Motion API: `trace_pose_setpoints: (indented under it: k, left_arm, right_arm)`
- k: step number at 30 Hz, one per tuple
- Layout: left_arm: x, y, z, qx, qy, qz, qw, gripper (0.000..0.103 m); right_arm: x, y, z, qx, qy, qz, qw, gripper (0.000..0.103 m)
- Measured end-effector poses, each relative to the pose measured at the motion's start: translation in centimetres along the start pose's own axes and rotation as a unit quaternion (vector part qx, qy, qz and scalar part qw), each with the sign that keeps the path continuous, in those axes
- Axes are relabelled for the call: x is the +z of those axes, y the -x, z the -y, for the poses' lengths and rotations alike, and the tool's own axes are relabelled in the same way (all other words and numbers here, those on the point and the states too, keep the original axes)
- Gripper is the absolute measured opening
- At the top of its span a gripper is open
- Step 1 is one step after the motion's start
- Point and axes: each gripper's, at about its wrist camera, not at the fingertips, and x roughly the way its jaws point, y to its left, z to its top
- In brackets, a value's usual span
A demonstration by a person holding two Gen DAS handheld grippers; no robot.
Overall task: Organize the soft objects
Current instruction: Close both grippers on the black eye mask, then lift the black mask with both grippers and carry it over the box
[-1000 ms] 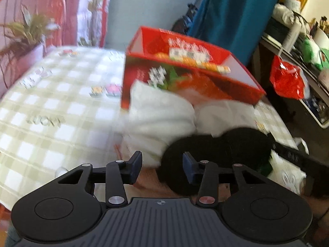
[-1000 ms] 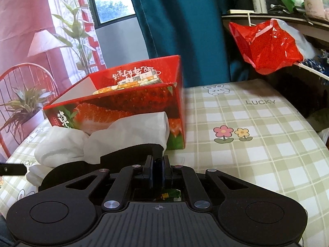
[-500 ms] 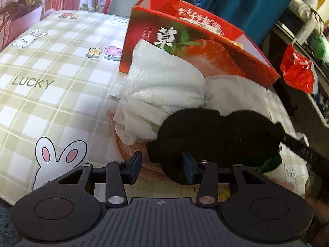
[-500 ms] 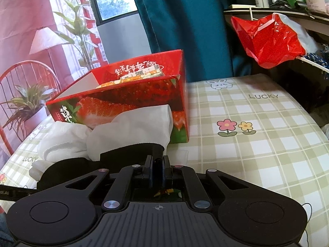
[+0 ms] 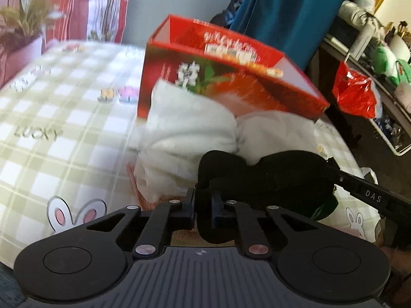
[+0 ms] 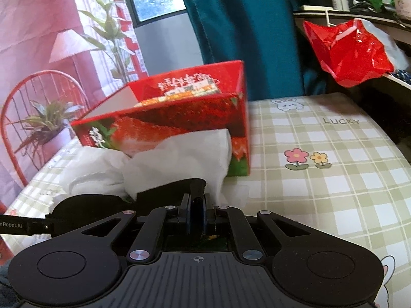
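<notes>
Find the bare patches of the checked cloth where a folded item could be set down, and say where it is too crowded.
Free: the checked cloth right of the red strawberry box, round the flower print; also left of the white cloths, by the rabbit print. Crowded: before the box, where white cloths and the black eye mask pile.

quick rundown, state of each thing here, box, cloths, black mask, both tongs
left tongs: just closed, shut on black mask
right tongs: shut on the mask's other end
black mask: held between both tongs, over the white cloths
white cloths: crumpled, piled against the box
red box: open top, upright on the checked sheet
</notes>
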Motion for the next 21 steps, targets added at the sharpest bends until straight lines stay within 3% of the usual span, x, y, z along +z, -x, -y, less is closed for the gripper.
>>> trace_pose_setpoints:
  k: [10,21]
  left_arm:
    - [1.1,2.1,0.4,0.016,-0.011,0.062,0.9979,0.011]
    - [-0.3,1.3,0.0,0.015,-0.004,0.033,0.9993,0.011]
  right_arm:
    - [1.3,1.6,-1.7,0.044,0.030,0.024,0.998,0.008]
    - [0.6,1.3,-1.7,0.056,0.019,0.011,0.998,0.008]
